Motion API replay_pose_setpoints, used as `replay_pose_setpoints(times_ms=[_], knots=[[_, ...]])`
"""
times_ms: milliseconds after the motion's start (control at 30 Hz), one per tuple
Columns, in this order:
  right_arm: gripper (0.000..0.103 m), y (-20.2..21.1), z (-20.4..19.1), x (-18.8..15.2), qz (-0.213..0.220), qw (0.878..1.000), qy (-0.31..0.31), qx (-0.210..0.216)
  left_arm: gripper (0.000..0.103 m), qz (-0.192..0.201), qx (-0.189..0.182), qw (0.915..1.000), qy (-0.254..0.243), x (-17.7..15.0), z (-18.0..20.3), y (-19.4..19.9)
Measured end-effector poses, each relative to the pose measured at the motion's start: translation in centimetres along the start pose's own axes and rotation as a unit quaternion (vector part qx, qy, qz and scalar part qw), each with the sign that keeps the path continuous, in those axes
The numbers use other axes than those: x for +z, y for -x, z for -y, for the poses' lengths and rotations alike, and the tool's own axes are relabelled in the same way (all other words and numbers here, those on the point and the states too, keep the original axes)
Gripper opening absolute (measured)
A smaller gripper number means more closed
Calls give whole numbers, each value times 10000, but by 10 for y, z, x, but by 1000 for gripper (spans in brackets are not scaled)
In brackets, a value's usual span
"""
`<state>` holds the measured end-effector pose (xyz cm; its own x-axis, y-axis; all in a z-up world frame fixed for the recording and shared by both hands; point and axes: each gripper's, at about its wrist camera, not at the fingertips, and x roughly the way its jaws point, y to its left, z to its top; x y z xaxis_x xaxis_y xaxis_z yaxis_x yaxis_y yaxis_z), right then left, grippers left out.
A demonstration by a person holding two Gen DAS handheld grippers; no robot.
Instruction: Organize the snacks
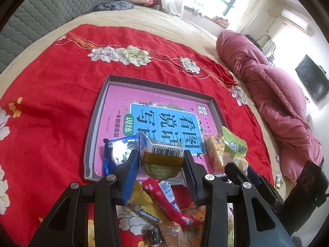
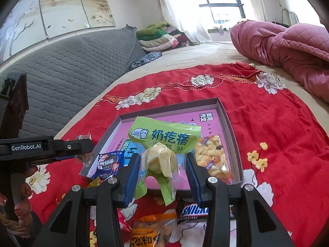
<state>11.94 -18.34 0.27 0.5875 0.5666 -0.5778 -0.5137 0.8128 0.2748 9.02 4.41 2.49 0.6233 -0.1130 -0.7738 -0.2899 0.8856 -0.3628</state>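
The left gripper (image 1: pixel 161 160) pinches a clear snack packet with a barcode label (image 1: pixel 162 158) between both fingers, holding it over the near edge of the shallow grey tray (image 1: pixel 92 135) that sits on the red floral cloth (image 1: pixel 51 94) on the bed. The right gripper (image 2: pixel 163 162) clamps a green milk-snack bag (image 2: pixel 164 138) above the same tray. A blue cookie packet (image 2: pixel 108 163) lies at the tray's 7 o'clock corner, a clear bag of twisted yellow snacks (image 2: pixel 211 156) at 4 o'clock, and more loose wrappers (image 1: pixel 164 197) lie at 6 o'clock.
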Motion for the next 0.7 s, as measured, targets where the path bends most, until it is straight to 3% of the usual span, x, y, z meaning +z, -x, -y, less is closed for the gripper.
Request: replay_pose_setpoints(times_ms=[700], knots=[[44, -29, 2, -1, -237, 9995, 190, -41, 44, -307, 81, 9995, 13, 10, 9, -52]])
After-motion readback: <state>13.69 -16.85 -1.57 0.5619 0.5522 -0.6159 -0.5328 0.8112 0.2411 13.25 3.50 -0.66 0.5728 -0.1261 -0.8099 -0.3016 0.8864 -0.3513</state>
